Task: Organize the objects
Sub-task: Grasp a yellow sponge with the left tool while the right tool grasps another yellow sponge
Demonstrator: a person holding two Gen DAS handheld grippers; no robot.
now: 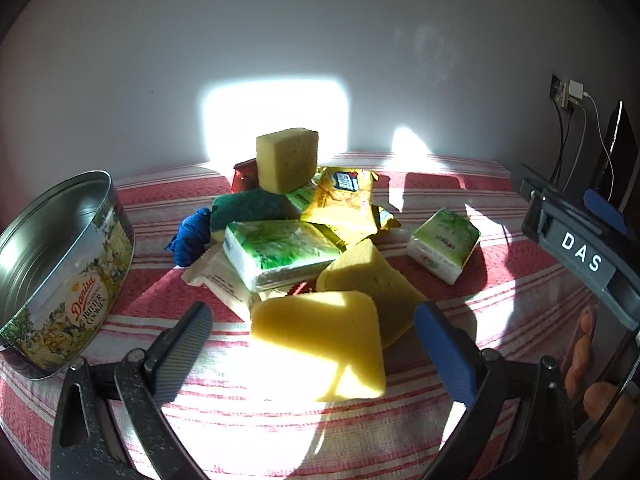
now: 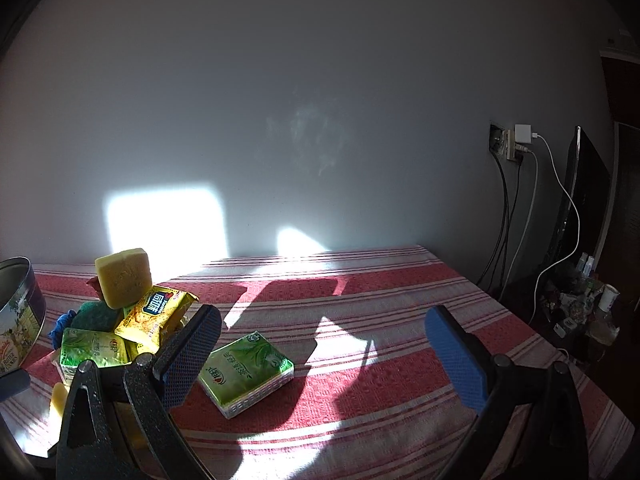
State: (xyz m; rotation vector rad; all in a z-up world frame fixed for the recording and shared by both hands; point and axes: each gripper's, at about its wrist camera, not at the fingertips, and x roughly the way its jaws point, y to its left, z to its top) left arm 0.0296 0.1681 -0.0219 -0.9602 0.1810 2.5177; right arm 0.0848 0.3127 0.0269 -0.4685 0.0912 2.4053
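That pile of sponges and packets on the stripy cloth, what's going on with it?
A person holds a claw in each hand, sorting the pile. The left claw is open around a yellow sponge, not yet gripping. The right claw is open above a lone tissue pack. The cookie tin looks empty.

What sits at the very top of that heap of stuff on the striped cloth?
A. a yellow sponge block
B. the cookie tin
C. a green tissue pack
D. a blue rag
A: the yellow sponge block stands highest on the pile, above the green scouring pad and the yellow snack packet.
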